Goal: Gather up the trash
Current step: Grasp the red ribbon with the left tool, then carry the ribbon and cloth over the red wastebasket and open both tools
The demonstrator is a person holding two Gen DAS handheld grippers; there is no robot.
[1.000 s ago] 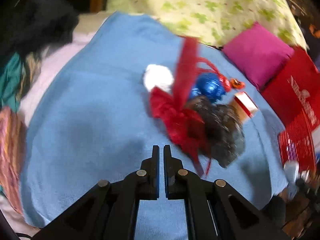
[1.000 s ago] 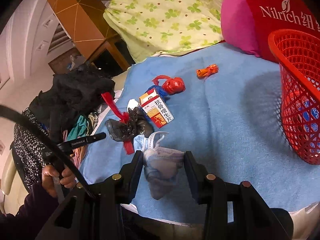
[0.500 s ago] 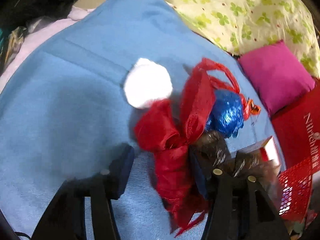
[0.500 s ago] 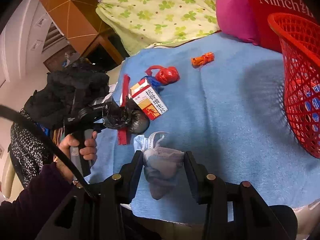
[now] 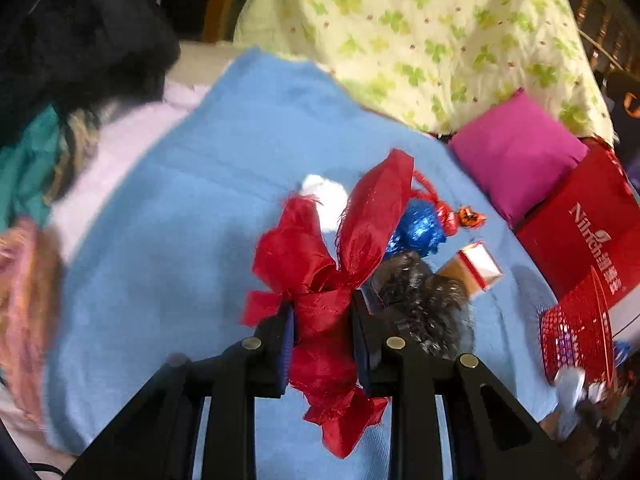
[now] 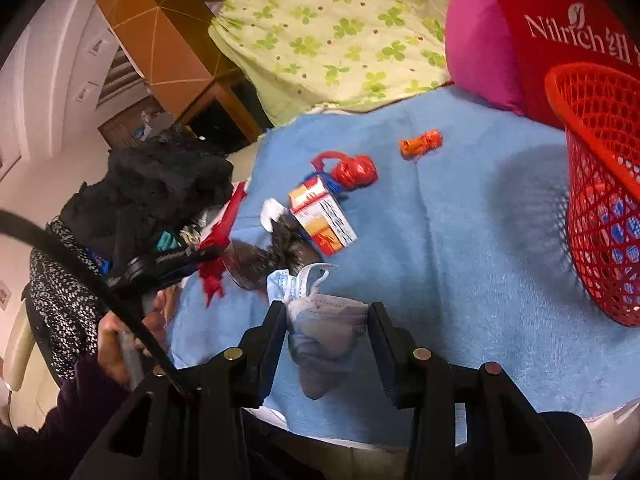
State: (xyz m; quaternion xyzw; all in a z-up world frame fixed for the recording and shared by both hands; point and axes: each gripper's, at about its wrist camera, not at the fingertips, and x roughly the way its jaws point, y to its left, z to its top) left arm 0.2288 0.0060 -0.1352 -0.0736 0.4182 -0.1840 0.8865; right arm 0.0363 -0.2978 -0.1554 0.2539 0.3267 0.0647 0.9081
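Left wrist view shows the left gripper (image 5: 322,330) with its fingers (image 5: 280,344) closing on the red ribbon (image 5: 324,292), whose knotted middle sits squarely between them, loops above and tails hanging below. A dark crinkled bag (image 5: 424,300) touches the ribbon's right side and seems tied to it, so the lift is best done slowly, and the squeeze should be firm before rising, since the fabric looks slippery. Just beyond lie a blue foil ball (image 5: 418,228), a white wad (image 5: 326,196) and a small carton (image 5: 476,268) on the blue blanket (image 5: 160,240); the bundle should rise clear of them rather than drag across.

From the right wrist, the right gripper (image 6: 328,332) is clamped on a crumpled face mask (image 6: 326,316), low over the blanket's near edge. The red basket (image 6: 600,184) stands to the right, well apart from the ribbon. A sensible order is mask first into the basket, then the ribbon bundle carried high over its rim.
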